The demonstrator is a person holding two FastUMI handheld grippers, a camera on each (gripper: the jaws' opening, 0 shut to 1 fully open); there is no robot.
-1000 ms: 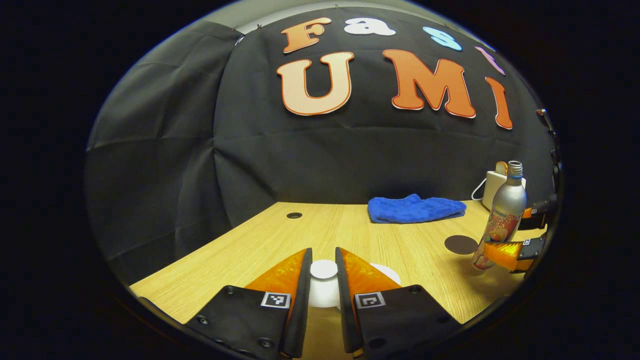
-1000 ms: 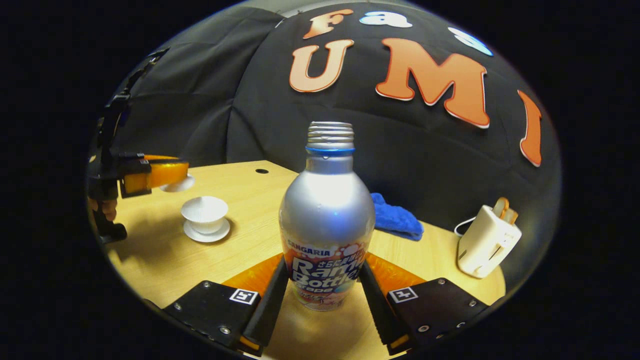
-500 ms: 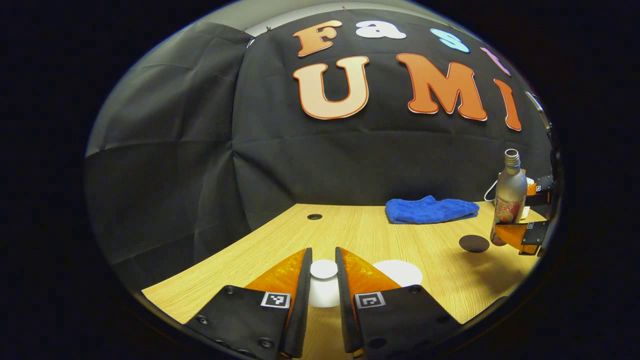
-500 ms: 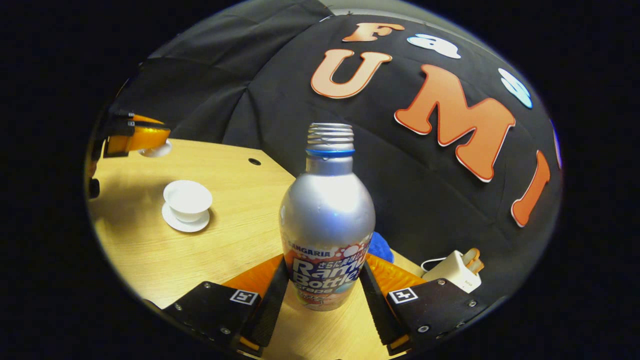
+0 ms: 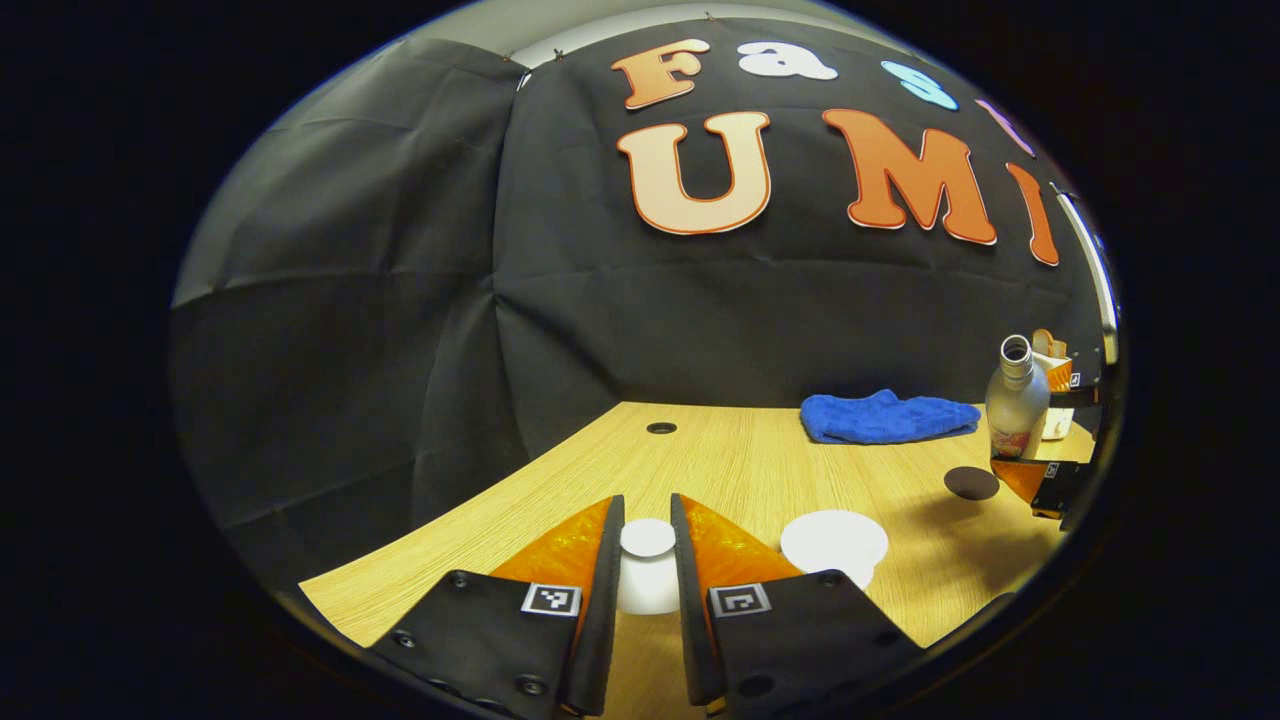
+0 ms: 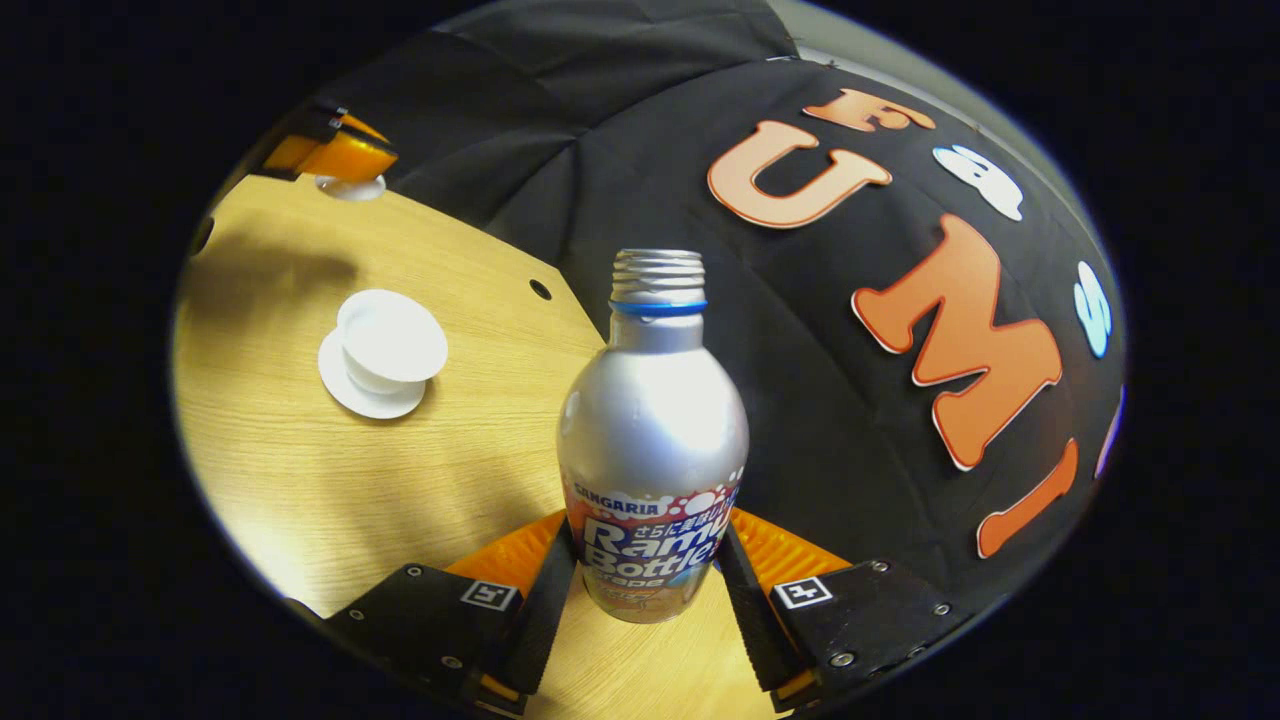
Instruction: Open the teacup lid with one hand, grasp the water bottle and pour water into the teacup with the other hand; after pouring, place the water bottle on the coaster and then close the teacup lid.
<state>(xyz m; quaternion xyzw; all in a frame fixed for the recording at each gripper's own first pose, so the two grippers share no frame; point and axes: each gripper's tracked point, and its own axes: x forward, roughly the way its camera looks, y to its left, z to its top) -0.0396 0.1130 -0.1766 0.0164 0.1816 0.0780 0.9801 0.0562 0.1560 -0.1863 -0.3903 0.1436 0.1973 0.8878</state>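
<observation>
My left gripper (image 5: 647,545) is shut on the white teacup lid (image 5: 647,575) by its knob, held above the table. The open white teacup (image 5: 833,540) sits to its lower right. In the right gripper view the teacup (image 6: 390,337) stands on its saucer (image 6: 345,385), uncovered. My right gripper (image 6: 648,580) is shut on the silver water bottle (image 6: 652,440), uncapped, lifted and tilted toward the cup. The bottle (image 5: 1015,400) also shows at far right of the left gripper view, above the dark round coaster (image 5: 971,483). The left gripper (image 6: 330,158) with the lid (image 6: 350,187) shows at top left.
A blue cloth (image 5: 885,417) lies at the back of the wooden table (image 5: 720,470). A white charger-like box (image 5: 1050,360) sits behind the bottle. A cable hole (image 5: 661,428) is in the tabletop near the black wall.
The right gripper has lifted the bottle and tilted it toward the teacup. The left gripper, still holding the lid, has drifted left and away from the cup.
</observation>
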